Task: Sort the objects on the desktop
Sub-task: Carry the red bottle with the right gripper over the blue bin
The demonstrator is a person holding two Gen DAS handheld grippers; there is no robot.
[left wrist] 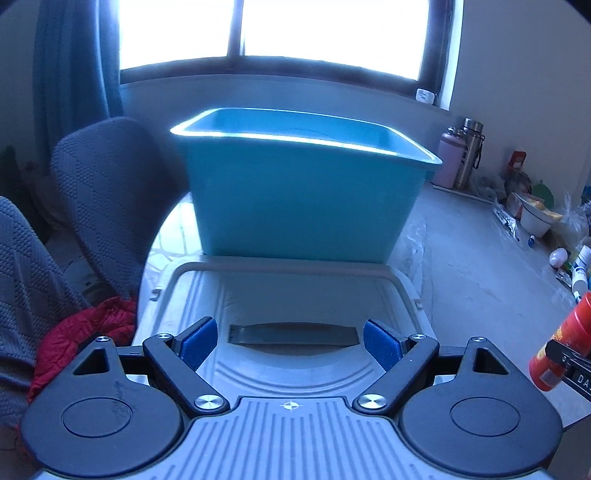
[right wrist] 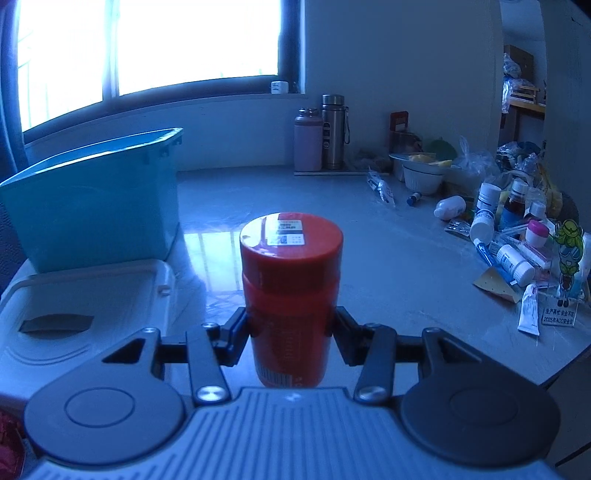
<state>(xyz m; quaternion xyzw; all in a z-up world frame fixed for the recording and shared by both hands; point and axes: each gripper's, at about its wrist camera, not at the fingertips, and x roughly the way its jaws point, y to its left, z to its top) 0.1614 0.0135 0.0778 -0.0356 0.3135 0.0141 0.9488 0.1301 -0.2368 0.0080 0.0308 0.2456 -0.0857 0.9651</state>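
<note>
Right gripper: clamping a red cylindrical plastic jar low on its body, above the tabletop.
Left gripper: hovering wide open, empty, over a grey bin lid.
Risk: top-heavy jar tipping or slipping, or clipping the teal plastic bin's rim.

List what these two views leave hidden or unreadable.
- Blue bin contents: both views, its near wall hides the inside.
- Red jar base: right wrist view, camera housing covers it; left wrist view, frame edge cuts it off.
- Bottle pile labels: too small to read.
- Outside the window: overexposed.
</note>
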